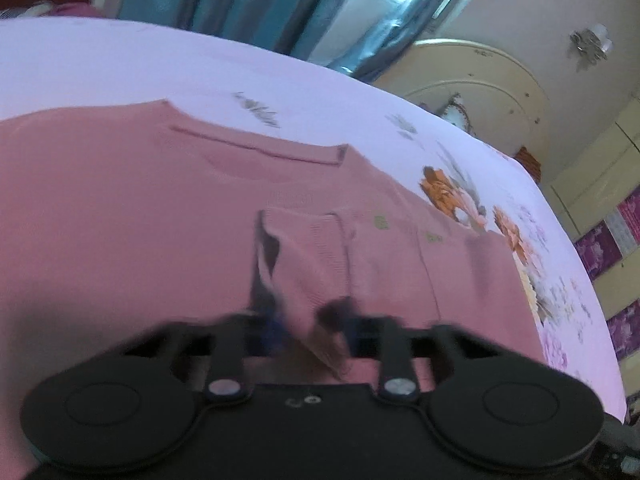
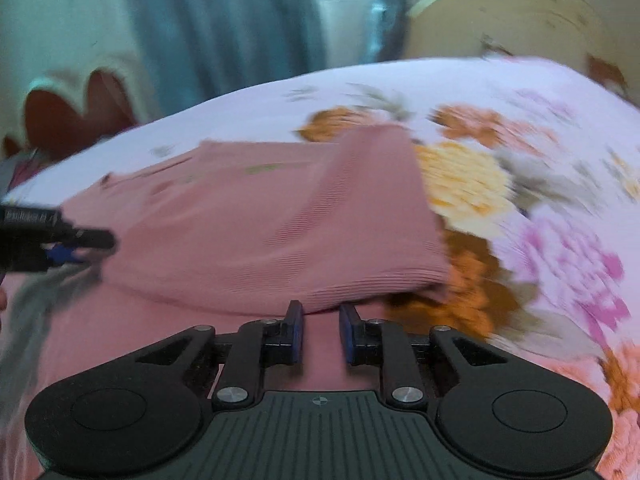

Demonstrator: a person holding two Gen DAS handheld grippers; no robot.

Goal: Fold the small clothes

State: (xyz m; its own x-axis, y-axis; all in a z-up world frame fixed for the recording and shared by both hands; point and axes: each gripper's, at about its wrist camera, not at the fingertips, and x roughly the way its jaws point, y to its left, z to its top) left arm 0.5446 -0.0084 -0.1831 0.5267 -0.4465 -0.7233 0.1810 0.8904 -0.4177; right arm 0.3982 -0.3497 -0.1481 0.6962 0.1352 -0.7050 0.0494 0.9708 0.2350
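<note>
A pink knitted garment [image 1: 120, 200] lies spread on a floral bedsheet [image 1: 120, 64], its neckline [image 1: 256, 148] toward the far side. My left gripper [image 1: 298, 300] is blurred and shut on a raised ribbed fold of the pink garment. In the right wrist view the same garment [image 2: 260, 208] has a ribbed hem part folded over, and its edge hangs just beyond my right gripper [image 2: 321, 312]. That gripper stands open with a narrow gap; pink cloth shows below the gap and none is pinched. The left gripper [image 2: 92, 240] enters from the left edge, at the garment's side.
The bedsheet [image 2: 560, 160] with orange, yellow and pink flowers spreads to the right of the garment. A cream rounded headboard [image 1: 480, 80] and teal curtains [image 1: 260, 0] stand beyond the bed. Pale cupboard doors [image 1: 592, 168] are at the far right.
</note>
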